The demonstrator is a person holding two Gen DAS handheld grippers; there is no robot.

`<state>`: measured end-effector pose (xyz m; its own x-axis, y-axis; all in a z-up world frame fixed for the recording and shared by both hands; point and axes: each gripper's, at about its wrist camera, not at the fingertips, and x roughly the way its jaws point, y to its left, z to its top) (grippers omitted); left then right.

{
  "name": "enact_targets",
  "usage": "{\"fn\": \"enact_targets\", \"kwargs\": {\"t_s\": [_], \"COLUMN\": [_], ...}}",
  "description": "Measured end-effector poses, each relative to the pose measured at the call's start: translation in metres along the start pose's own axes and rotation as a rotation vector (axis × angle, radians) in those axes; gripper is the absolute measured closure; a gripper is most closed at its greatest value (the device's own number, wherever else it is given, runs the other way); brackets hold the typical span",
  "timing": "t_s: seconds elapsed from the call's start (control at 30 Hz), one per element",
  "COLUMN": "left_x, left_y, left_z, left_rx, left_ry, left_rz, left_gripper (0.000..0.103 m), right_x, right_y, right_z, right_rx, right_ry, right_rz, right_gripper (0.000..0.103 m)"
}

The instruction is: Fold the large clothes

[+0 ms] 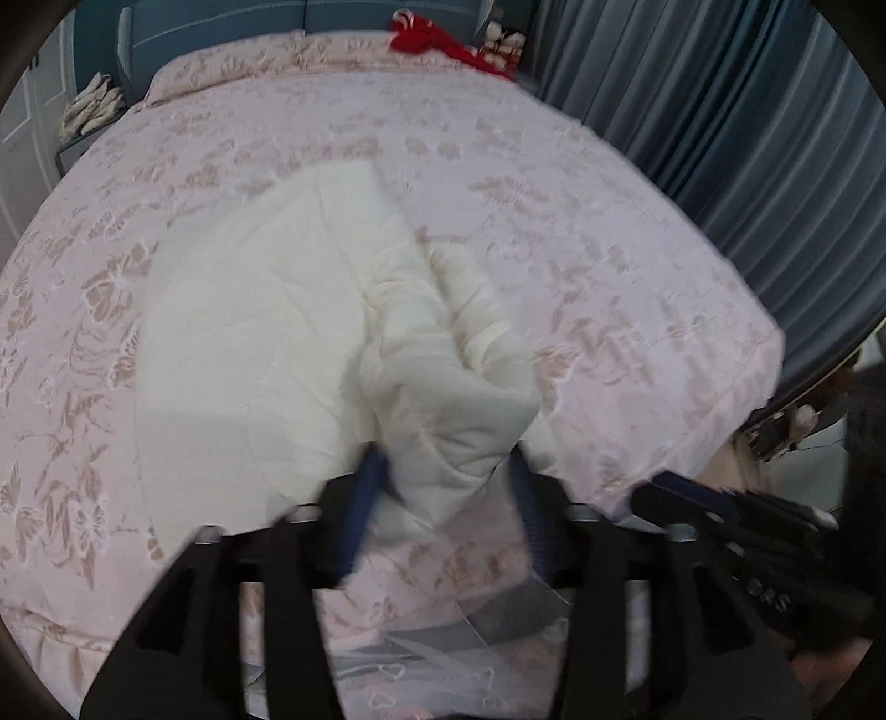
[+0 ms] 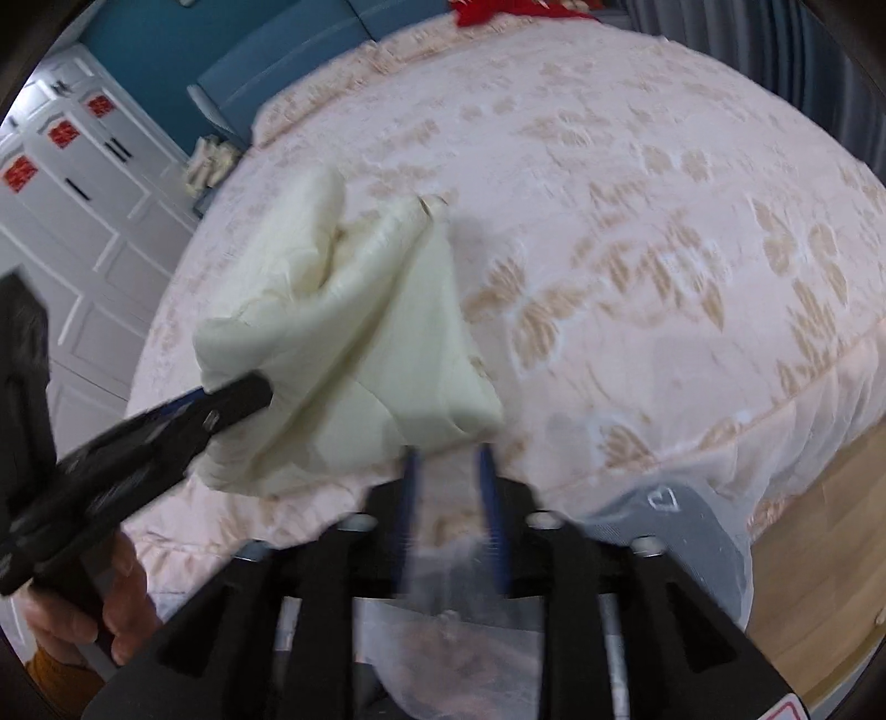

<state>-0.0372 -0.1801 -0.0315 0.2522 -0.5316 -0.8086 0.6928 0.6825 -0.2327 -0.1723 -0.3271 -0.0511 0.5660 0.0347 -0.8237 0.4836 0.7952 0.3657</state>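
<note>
A cream-white garment (image 1: 266, 343) lies partly folded and bunched on the pink floral bedspread (image 1: 609, 232). My left gripper (image 1: 447, 471) stands open at the garment's near end, and a thick fold of cloth sits between its blue fingers (image 1: 372, 487). From the right wrist view the same garment (image 2: 376, 332) rises in a loose hump, with the left gripper (image 2: 243, 396) at its left corner. My right gripper (image 2: 449, 457) is open just below the garment's near right corner, and nothing is gripped between its fingers (image 2: 411, 476). Its tip (image 1: 659, 490) shows at the right of the left wrist view.
The bed's near edge (image 2: 803, 410) drops to a wooden floor (image 2: 830, 543) on the right. Sheer grey fabric with heart outlines (image 2: 664, 498) hangs below the grippers. A red cloth (image 1: 426, 33) lies at the headboard, curtains (image 1: 720, 111) hang on the right, a white wardrobe (image 2: 83, 183) stands on the left.
</note>
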Motion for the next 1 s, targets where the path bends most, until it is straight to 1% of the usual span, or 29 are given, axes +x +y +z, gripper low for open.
{"fn": "enact_targets", "kwargs": {"t_s": [0.03, 0.07, 0.1, 0.13, 0.17, 0.2, 0.23, 0.3, 0.4, 0.43, 0.47, 0.5, 0.53, 0.57, 0.6, 0.67, 0.73, 0.83, 1.0], "left_x": [-0.018, -0.035, -0.045, -0.056, -0.063, -0.065, -0.065, -0.059, -0.048, -0.044, -0.042, -0.042, -0.041, -0.041, -0.041, -0.038, -0.035, -0.027, -0.013], "left_y": [0.006, 0.014, 0.019, 0.028, 0.039, 0.045, 0.055, 0.072, 0.09, 0.094, 0.097, 0.101, 0.102, 0.102, 0.101, 0.099, 0.097, 0.093, 0.074], "left_z": [-0.003, -0.006, -0.009, -0.013, -0.016, -0.018, -0.021, -0.025, -0.032, -0.034, -0.036, -0.037, -0.038, -0.041, -0.042, -0.041, -0.04, -0.036, -0.026], "left_rx": [-0.022, -0.051, -0.068, -0.09, -0.115, -0.132, -0.15, -0.179, -0.201, -0.204, -0.208, -0.214, -0.217, -0.216, -0.212, -0.202, -0.196, -0.186, -0.137], "left_ry": [-0.026, -0.052, -0.064, -0.077, -0.088, -0.091, -0.09, -0.072, -0.038, -0.02, -0.011, -0.007, -0.001, 0.005, 0.009, 0.014, 0.019, 0.026, 0.04], "left_rz": [-0.019, -0.032, -0.039, -0.033, -0.004, 0.025, 0.071, 0.162, 0.228, 0.253, 0.259, 0.27, 0.278, 0.28, 0.289, 0.297, 0.298, 0.292, 0.292], "left_gripper": [0.029, 0.026, 0.025, 0.025, 0.025, 0.025, 0.025, 0.025, 0.026, 0.026, 0.026, 0.026, 0.026, 0.026, 0.026, 0.029, 0.03, 0.032, 0.033], "right_x": [-0.007, -0.013, -0.02, -0.023, -0.025, -0.024, -0.021, -0.008, 0.016, 0.028, 0.037, 0.048, 0.054, 0.061, 0.065, 0.065, 0.057, 0.048, 0.042], "right_y": [0.009, 0.017, 0.027, 0.036, 0.046, 0.057, 0.068, 0.086, 0.104, 0.11, 0.113, 0.116, 0.118, 0.12, 0.121, 0.117, 0.111, 0.101, 0.068], "right_z": [0.005, 0.009, 0.015, 0.021, 0.027, 0.034, 0.041, 0.054, 0.066, 0.069, 0.07, 0.071, 0.07, 0.069, 0.067, 0.066, 0.063, 0.059, 0.049], "right_rx": [-0.015, -0.031, -0.051, -0.067, -0.083, -0.101, -0.114, -0.128, -0.139, -0.137, -0.135, -0.137, -0.143, -0.16, -0.178, -0.189, -0.19, -0.187, -0.147], "right_ry": [-0.026, -0.05, -0.078, -0.098, -0.111, -0.122, -0.124, -0.104, -0.047, -0.013, 0.012, 0.039, 0.053, 0.064, 0.069, 0.073, 0.067, 0.051, 0.045], "right_rz": [0.017, 0.031, 0.049, 0.065, 0.082, 0.104, 0.116, 0.114, 0.104, 0.104, 0.105, 0.096, 0.08, 0.054, 0.024, 0.02, 0.02, -0.005, -0.078], "right_gripper": [0.056, 0.052, 0.05, 0.045, 0.042, 0.04, 0.039, 0.039, 0.039, 0.039, 0.039, 0.04, 0.049, 0.064, 0.071, 0.083, 0.085, 0.086, 0.087]}}
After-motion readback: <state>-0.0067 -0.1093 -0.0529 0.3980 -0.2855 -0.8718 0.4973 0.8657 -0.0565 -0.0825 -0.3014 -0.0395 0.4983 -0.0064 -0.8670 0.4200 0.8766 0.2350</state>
